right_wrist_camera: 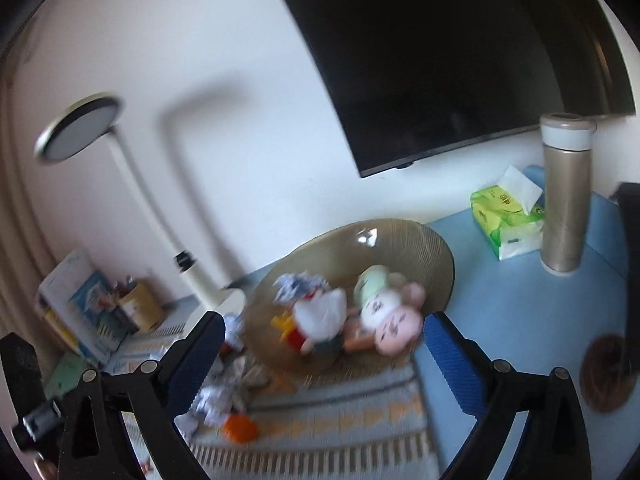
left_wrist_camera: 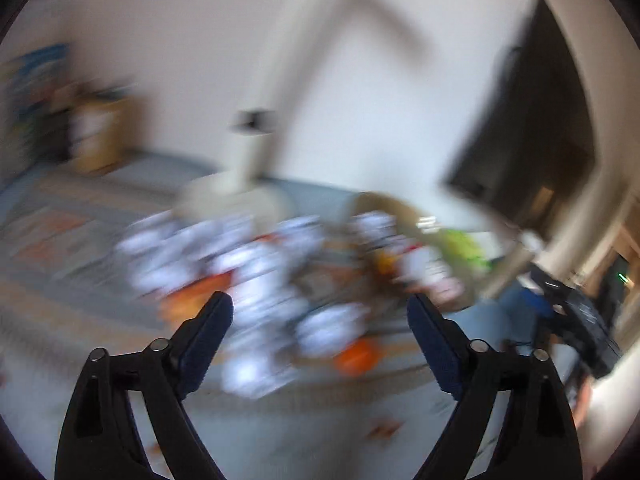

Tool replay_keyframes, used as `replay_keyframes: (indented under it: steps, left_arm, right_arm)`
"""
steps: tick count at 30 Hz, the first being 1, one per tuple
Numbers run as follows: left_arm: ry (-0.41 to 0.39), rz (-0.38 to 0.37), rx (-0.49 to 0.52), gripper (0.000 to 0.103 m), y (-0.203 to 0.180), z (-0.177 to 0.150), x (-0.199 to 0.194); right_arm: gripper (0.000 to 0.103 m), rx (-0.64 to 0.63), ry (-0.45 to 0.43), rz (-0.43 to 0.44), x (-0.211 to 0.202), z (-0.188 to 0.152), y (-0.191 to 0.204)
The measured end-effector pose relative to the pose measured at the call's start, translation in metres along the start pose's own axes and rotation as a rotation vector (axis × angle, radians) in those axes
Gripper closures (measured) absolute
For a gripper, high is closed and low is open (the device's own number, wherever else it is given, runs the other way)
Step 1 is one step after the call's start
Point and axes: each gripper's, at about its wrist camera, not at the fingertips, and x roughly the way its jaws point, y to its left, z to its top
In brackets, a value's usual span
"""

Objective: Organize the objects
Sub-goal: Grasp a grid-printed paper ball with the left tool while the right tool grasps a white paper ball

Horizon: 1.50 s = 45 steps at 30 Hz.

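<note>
Both of your tools stand wide apart and hold nothing: the left tool point(left_wrist_camera: 320, 312) frames only blur, and the right tool point(right_wrist_camera: 324, 332) frames the bowl point(right_wrist_camera: 434, 248) without touching it; the bowl sits on the bench point(right_wrist_camera: 520, 312), partly on the striped mat point(right_wrist_camera: 340, 420), and already carries the plush toys point(right_wrist_camera: 384, 316) and one crumpled paper point(right_wrist_camera: 298, 286); more paper balls point(right_wrist_camera: 220, 396) and an orange ball point(right_wrist_camera: 239, 429) lie loose on the mat just beside its near left rim. The risk I see is in the reach; the left view is smeared with motion, so if you close on that pile while sweeping you may scatter light paper or set the orange ball rolling off the mat; a wide jaw dropped near the rim could also knock or tip the bowl, which looks glassy and shallow. The lamp point(right_wrist_camera: 132, 184) stands just behind the pile, and a careless swing could catch its stem. The right view gives you what the left cannot: the toys in clear shape, the tissue pack point(right_wrist_camera: 506, 220), the flask point(right_wrist_camera: 566, 196) and the dark screen point(right_wrist_camera: 460, 48); the left view alone shows the other tool out at the right edge, but I cannot make out single papers there.
</note>
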Motion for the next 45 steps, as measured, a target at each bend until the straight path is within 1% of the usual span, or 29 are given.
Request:
replay_keyframes:
  steps: [1,2,3,5,6,7,8,9,11,12,13,15,16,18,21,26,28,30,31,34,35,36,37,38,39,41,42,43,45]
  left_arm:
    - [-0.006,0.069,-0.022,0.011,0.019,-0.008,-0.009]
    - [-0.021,0.162,-0.044,0.011,0.039,-0.018,-0.018]
    - [-0.028,0.23,-0.055,0.011,0.055,-0.025,-0.023]
    - [-0.037,0.341,-0.078,0.011,0.084,-0.034,-0.026]
    - [-0.043,0.387,-0.08,0.011,0.093,-0.038,-0.027]
    - [-0.051,0.42,-0.082,0.011,0.1,-0.043,-0.028]
    - [-0.055,0.428,-0.087,0.011,0.105,-0.048,-0.027]
    - [-0.048,0.421,-0.085,0.011,0.105,-0.051,-0.023]
    - [-0.031,0.427,-0.056,0.011,0.099,-0.05,-0.017]
    - [-0.05,0.426,-0.03,0.01,0.093,-0.048,-0.015]
    - [-0.05,0.427,-0.024,0.008,0.093,-0.049,-0.014]
    - [-0.007,0.418,-0.018,0.007,0.093,-0.049,-0.007]
    - [0.007,0.411,-0.013,0.007,0.093,-0.05,-0.006]
    - [0.008,0.409,0.007,0.007,0.09,-0.052,-0.005]
    - [0.004,0.407,0.05,0.007,0.082,-0.056,-0.005]
    - [0.016,0.405,0.13,0.007,0.068,-0.058,-0.002]
    - [0.014,0.409,0.154,0.007,0.063,-0.06,-0.002]
    - [0.012,0.421,0.18,0.007,0.058,-0.062,-0.002]
    - [0.011,0.419,0.192,0.007,0.056,-0.062,-0.002]
    - [0.028,0.41,0.207,0.007,0.05,-0.059,0.001]
    - [0.02,0.396,0.186,0.008,0.046,-0.055,0.001]
    - [0.014,0.352,0.16,0.007,0.041,-0.051,0.001]
    - [0.019,0.295,0.146,0.007,0.034,-0.048,0.004]
    - [0.04,0.245,0.158,0.007,0.025,-0.044,0.01]
    - [0.062,0.221,0.186,0.007,0.016,-0.041,0.018]
    - [0.091,0.202,0.232,0.007,0.004,-0.039,0.031]
    - [0.101,0.196,0.237,0.007,0.002,-0.039,0.037]
    - [0.116,0.183,0.235,0.007,0.001,-0.038,0.042]
    - [0.158,0.131,0.226,0.008,0.0,-0.037,0.054]
  right_arm:
    - [0.003,-0.006,-0.001,-0.013,-0.006,-0.013,0.004]
    - [0.003,-0.002,0.02,-0.018,-0.007,-0.025,0.006]
    - [0.003,0.006,0.053,0.0,-0.006,-0.038,0.01]
    - [0.003,0.014,0.099,0.019,-0.002,-0.061,0.015]
    - [0.003,0.003,0.104,0.011,0.002,-0.072,0.019]
    - [0.003,-0.024,0.089,-0.016,0.004,-0.084,0.023]
    - [0.003,-0.051,0.082,-0.064,0.006,-0.093,0.027]
    - [0.003,-0.071,0.105,-0.115,0.011,-0.095,0.032]
    - [0.001,-0.096,0.07,-0.098,0.008,-0.094,0.038]
    - [0.0,-0.105,0.072,-0.111,0.009,-0.096,0.039]
    - [0.0,-0.11,0.102,-0.131,0.015,-0.098,0.039]
    - [0.0,-0.115,0.146,-0.136,0.024,-0.099,0.04]
    - [0.0,-0.125,0.146,-0.143,0.026,-0.099,0.041]
    - [0.0,-0.155,0.143,-0.159,0.026,-0.102,0.046]
    - [0.0,-0.23,0.143,-0.196,0.03,-0.109,0.06]
    - [0.0,-0.418,0.139,-0.287,0.035,-0.124,0.095]
    - [0.0,-0.485,0.146,-0.288,0.036,-0.13,0.105]
    - [0.0,-0.513,0.18,-0.256,0.04,-0.133,0.109]
    - [0.002,-0.512,0.221,-0.228,0.044,-0.133,0.109]
    - [0.005,-0.451,0.412,-0.075,0.061,-0.129,0.11]
    - [0.007,-0.448,0.45,-0.035,0.065,-0.128,0.114]
    - [0.007,-0.46,0.456,-0.006,0.067,-0.125,0.122]
    - [0.007,-0.466,0.453,-0.002,0.068,-0.123,0.127]
    - [0.007,-0.47,0.456,0.0,0.072,-0.119,0.133]
    - [0.007,-0.46,0.467,-0.003,0.078,-0.115,0.136]
    - [0.008,-0.404,0.529,-0.016,0.098,-0.108,0.133]
    - [0.018,-0.35,0.559,-0.011,0.109,-0.103,0.124]
    - [0.025,-0.294,0.572,0.016,0.116,-0.097,0.116]
    - [0.025,-0.225,0.57,0.107,0.124,-0.086,0.112]
